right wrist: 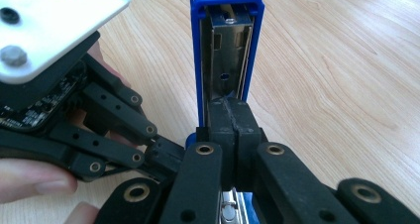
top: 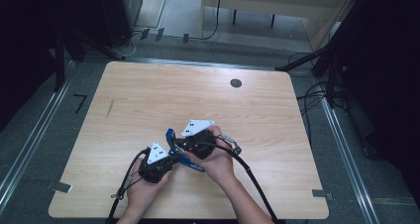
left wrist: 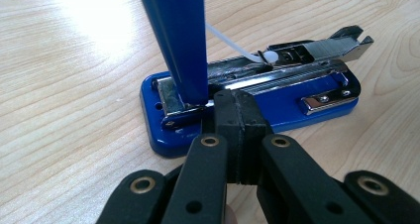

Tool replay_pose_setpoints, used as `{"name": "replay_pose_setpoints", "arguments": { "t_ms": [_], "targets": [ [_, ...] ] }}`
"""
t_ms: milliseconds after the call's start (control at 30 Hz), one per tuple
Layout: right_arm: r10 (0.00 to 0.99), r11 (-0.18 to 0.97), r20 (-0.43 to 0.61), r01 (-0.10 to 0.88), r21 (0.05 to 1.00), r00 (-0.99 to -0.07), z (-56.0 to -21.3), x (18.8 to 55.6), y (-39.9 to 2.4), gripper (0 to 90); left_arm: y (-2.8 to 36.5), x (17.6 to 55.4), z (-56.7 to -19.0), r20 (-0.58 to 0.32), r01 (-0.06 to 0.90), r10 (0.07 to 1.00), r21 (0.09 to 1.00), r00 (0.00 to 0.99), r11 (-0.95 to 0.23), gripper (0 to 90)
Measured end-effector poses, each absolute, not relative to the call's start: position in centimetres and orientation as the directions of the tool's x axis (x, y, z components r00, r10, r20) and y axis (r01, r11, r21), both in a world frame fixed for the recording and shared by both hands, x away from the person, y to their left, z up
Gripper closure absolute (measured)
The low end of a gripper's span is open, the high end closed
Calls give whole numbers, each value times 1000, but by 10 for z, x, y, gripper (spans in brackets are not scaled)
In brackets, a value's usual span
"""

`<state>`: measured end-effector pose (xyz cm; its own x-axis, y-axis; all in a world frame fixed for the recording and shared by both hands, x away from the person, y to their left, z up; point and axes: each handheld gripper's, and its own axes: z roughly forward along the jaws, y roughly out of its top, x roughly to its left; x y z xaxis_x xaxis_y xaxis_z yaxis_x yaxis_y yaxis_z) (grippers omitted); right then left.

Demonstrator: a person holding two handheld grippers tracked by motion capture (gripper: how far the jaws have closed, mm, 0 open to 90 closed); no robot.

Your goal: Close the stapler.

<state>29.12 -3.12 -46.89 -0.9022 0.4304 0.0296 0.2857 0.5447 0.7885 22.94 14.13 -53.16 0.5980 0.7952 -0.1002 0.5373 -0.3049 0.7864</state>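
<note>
Blue stapler [left wrist: 257, 102] lies opened just beyond both grippers' empty, fully closed jaws

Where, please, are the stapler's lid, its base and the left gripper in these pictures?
lid [left wrist: 178, 40]: left gripper view, blue outer face, raised upright.
base [left wrist: 292, 110]: left gripper view, blue upper face beside the metal rail.
left gripper [left wrist: 236, 110]: left gripper view, tips of its closed jaws.

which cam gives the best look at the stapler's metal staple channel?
Left gripper view: the blue stapler lies side-on, its metal staple channel exposed along the base with the lid raised. The right gripper view shows the lid's metal underside end-on. In the high view the stapler is small and mostly hidden by the grippers.
</note>
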Motion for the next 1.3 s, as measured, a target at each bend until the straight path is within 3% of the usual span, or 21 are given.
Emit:
{"name": "replay_pose_setpoints", "arguments": {
  "t_ms": [833, 1300],
  "targets": [
    [442, 481, 68, 301, 824, -894, -473, 286, -51, 900, 140, 231, -532, -99, 533, 784, 785, 613, -318, 900],
    [479, 432, 48, 283, 856, -876, -449, 293, -61, 900, 139, 231, -532, -99, 531, 783, 786, 615, -318, 900]
  ]
}}
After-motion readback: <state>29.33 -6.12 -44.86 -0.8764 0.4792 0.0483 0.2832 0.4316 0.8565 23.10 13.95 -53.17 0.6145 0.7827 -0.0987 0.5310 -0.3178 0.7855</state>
